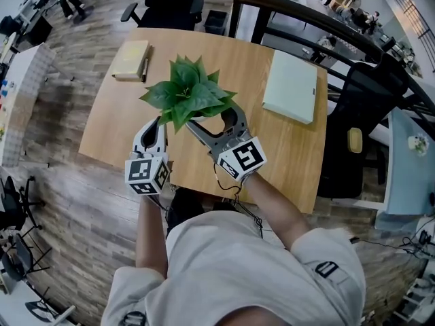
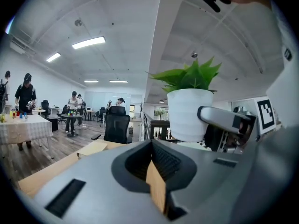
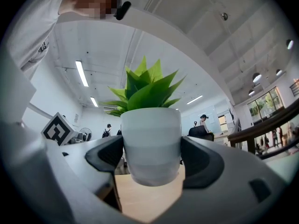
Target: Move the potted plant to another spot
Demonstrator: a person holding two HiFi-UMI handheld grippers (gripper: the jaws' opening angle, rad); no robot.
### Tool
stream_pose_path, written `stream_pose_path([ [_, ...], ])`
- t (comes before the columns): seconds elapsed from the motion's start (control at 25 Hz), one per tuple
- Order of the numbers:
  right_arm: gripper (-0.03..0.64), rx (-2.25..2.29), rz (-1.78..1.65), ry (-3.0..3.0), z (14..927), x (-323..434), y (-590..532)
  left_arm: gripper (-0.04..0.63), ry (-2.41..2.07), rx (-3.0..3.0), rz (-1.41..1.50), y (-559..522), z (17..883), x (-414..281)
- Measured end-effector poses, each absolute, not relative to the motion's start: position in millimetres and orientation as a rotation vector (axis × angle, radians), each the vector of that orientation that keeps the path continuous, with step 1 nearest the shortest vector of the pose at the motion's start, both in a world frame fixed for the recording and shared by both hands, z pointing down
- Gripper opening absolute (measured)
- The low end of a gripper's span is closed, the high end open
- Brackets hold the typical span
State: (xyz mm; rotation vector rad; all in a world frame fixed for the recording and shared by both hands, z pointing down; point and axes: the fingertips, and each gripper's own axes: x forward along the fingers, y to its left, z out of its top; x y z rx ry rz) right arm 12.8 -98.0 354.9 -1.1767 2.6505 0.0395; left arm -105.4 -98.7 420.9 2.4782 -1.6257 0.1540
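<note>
Nearest us is our own white shirt (image 1: 238,270), with both forearms reaching out over the wooden worktop (image 1: 115,114). On its far right lies a pale green pad (image 1: 291,85), on its far left a tan book (image 1: 131,60) with a dark pen (image 1: 145,68) just beside it. The potted plant (image 1: 187,94) is near the front edge, at mid-width. Our right tool (image 1: 214,121) clamps its white pot (image 3: 150,143), one pad pressed to each side, the leaves spreading above. Our left tool (image 1: 155,131), just left of the plant, has its jaws drawn together on nothing, not touching the pot.
</note>
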Motion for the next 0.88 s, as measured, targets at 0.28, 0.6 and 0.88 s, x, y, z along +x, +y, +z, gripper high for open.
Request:
stream_pose_path([
  [0.28, 0.393, -1.159, 0.038, 2.666, 350, -34, -113, 0.012, -1.65, 2.411, 0.157, -108, 430, -160],
  [0.6, 0.393, -1.095, 0.006, 2.713, 364, -51, -127, 0.012, -1.73, 2.303, 0.173, -104, 449, -189],
  [0.88, 0.393, -1.04, -0.02, 2.754, 376, -96, -135, 0.012, -1.773, 2.237, 0.176, -98, 462, -232],
])
